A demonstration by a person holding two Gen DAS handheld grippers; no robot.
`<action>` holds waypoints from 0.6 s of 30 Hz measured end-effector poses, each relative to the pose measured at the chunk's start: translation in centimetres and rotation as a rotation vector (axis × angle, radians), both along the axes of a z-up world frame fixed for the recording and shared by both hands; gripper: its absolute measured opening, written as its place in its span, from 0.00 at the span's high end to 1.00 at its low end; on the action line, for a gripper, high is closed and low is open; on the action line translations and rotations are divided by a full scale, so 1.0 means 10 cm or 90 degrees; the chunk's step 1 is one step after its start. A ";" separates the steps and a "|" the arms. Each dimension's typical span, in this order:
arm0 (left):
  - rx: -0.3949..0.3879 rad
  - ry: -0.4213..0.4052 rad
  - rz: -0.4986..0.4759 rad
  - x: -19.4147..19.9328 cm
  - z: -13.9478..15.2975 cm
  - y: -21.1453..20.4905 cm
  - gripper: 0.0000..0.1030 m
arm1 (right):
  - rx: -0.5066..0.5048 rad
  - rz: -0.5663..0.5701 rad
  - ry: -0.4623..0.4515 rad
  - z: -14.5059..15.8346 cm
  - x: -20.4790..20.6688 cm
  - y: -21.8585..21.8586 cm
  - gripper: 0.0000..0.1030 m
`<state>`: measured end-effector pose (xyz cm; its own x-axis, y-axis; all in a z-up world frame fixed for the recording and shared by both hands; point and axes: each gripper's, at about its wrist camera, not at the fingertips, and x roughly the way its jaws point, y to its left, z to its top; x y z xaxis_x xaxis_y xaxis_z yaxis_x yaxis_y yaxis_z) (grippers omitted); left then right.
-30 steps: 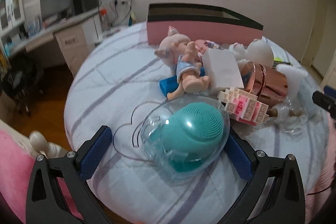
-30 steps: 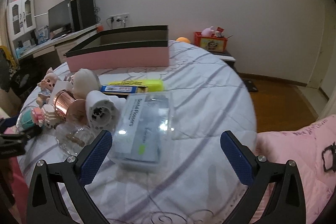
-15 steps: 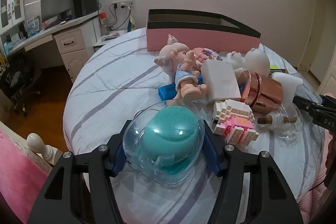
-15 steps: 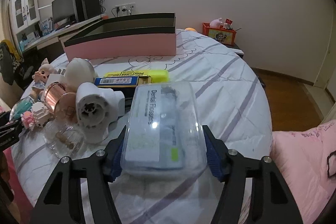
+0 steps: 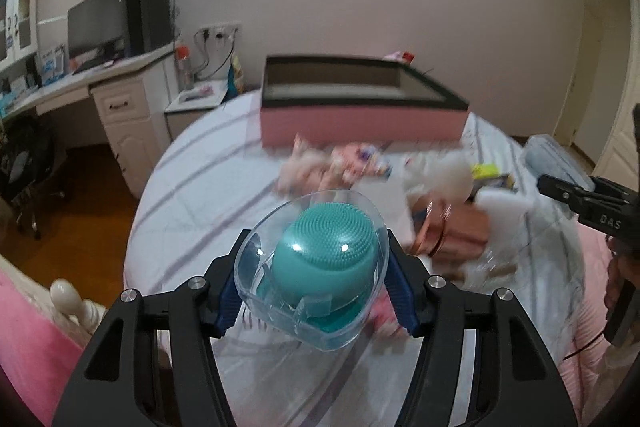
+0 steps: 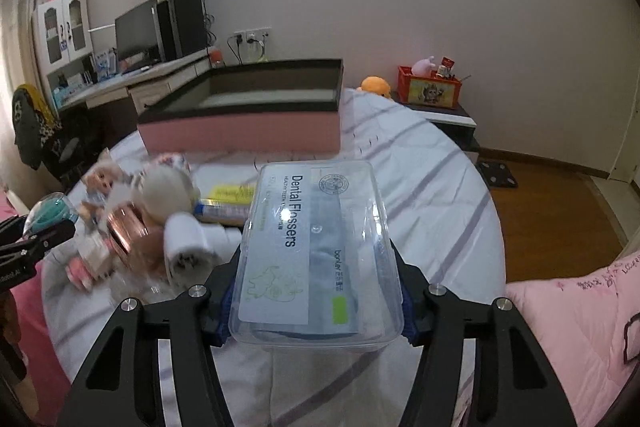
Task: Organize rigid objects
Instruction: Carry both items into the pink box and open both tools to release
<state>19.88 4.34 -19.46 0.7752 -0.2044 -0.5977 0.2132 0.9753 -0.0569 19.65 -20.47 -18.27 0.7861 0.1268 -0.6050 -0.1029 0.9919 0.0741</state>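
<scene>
My left gripper (image 5: pixel 316 291) is shut on a clear plastic case holding a teal silicone brush (image 5: pixel 324 259) and holds it above the bed. My right gripper (image 6: pixel 316 295) is shut on a clear box of dental flossers (image 6: pixel 316 251), also lifted off the bed. A pink open box with a dark rim (image 5: pixel 360 111) stands at the far side of the bed; it also shows in the right wrist view (image 6: pixel 244 123). The left gripper and its teal brush show at the left edge of the right wrist view (image 6: pixel 48 215).
A blurred pile lies on the striped bedspread (image 5: pixel 200 187): a doll (image 6: pixel 100 179), a copper cup (image 6: pixel 128 227), a white cylinder (image 6: pixel 188 247), a yellow pack (image 6: pixel 232 193), a pink brick toy (image 6: pixel 80 269). A desk with a monitor (image 5: pixel 96 23) stands left.
Both grippers closed on their objects and lifted them off the bed. Both views have risen and moved toward the pink box.
</scene>
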 end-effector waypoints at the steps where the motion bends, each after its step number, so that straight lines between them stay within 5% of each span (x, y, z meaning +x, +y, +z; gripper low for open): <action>1: -0.006 -0.003 -0.007 0.04 0.06 -0.02 0.40 | 0.004 0.005 -0.002 0.05 0.05 0.00 0.40; 10: 0.015 -0.034 -0.069 0.91 0.63 -0.37 0.40 | -0.004 0.053 -0.022 0.41 0.79 0.22 0.40; 18: 0.038 0.052 -0.080 2.13 0.62 -0.65 0.40 | -0.023 0.074 0.038 0.37 1.87 0.47 0.40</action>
